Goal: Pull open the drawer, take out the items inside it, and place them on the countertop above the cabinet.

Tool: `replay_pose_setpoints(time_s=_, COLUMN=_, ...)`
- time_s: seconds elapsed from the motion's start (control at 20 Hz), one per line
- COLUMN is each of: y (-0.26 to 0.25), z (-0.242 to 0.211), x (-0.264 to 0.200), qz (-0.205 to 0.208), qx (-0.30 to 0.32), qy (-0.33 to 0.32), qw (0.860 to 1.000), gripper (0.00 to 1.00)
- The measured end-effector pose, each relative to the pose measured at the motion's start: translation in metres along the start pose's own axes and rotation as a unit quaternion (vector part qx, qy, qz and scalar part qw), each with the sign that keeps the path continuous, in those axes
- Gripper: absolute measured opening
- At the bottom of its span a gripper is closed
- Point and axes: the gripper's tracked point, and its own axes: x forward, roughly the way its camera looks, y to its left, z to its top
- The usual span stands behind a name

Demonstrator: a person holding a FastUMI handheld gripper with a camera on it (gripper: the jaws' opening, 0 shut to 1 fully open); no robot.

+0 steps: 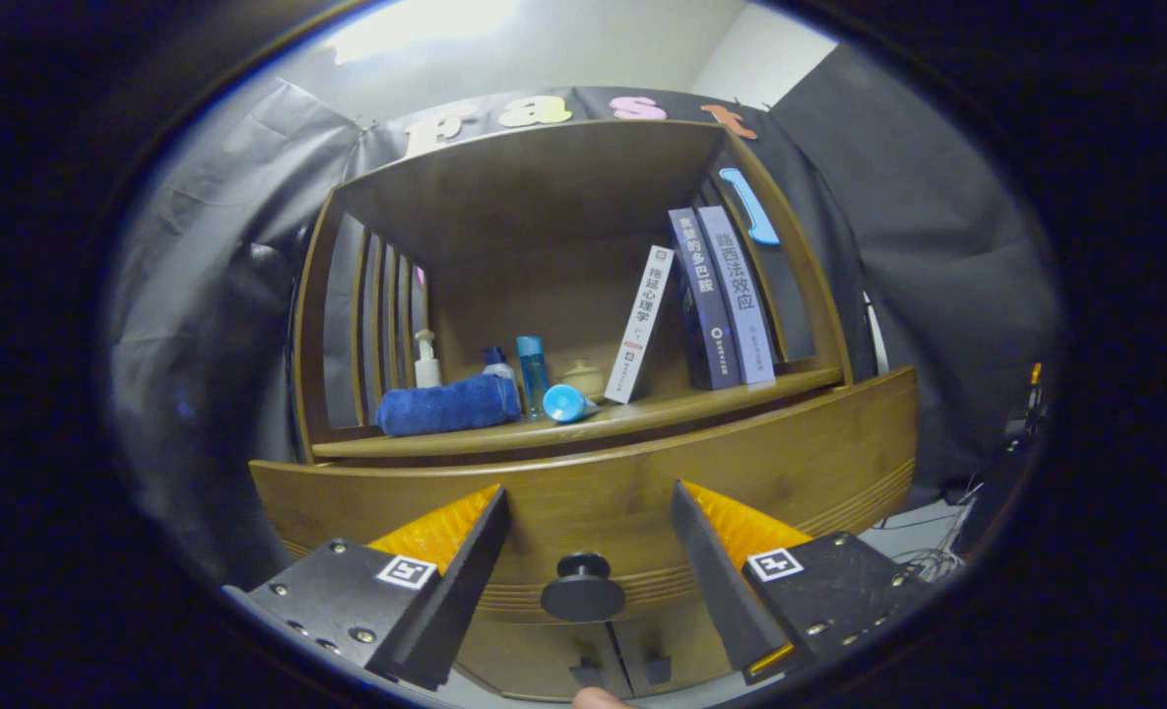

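Note:
A wooden cabinet stands in front of me with its drawer (603, 497) closed. The drawer's round dark knob (582, 583) sits low on the front, between my two fingers and a little beyond them. My gripper (591, 502) is open, the fingers spread to either side of the knob and touching nothing. The countertop (662, 409) above the drawer carries a rolled blue towel (448, 405), a blue cup lying on its side (566, 403), a few bottles (532, 371), a small pale jar (583, 377) and three books (711, 300). What lies inside the drawer is hidden.
A shelf frame with slatted sides rises over the countertop. Below the drawer are two cabinet doors with small dark handles (622, 673). Cables (923, 561) lie on the floor to the right of the cabinet. A fingertip (598, 698) shows just below the doors.

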Motion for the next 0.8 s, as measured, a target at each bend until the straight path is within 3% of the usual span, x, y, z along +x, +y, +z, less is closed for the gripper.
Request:
replay_pose_setpoints(time_s=0.5, y=0.004, z=-0.013, x=0.045, qz=0.009, qx=-0.052, qy=-0.018, qw=0.998, gripper=0.99)
replay_pose_setpoints(time_s=0.8, y=0.004, z=-0.016, x=0.059, qz=0.014, qx=-0.046, qy=-0.044, qw=0.998, gripper=0.99)
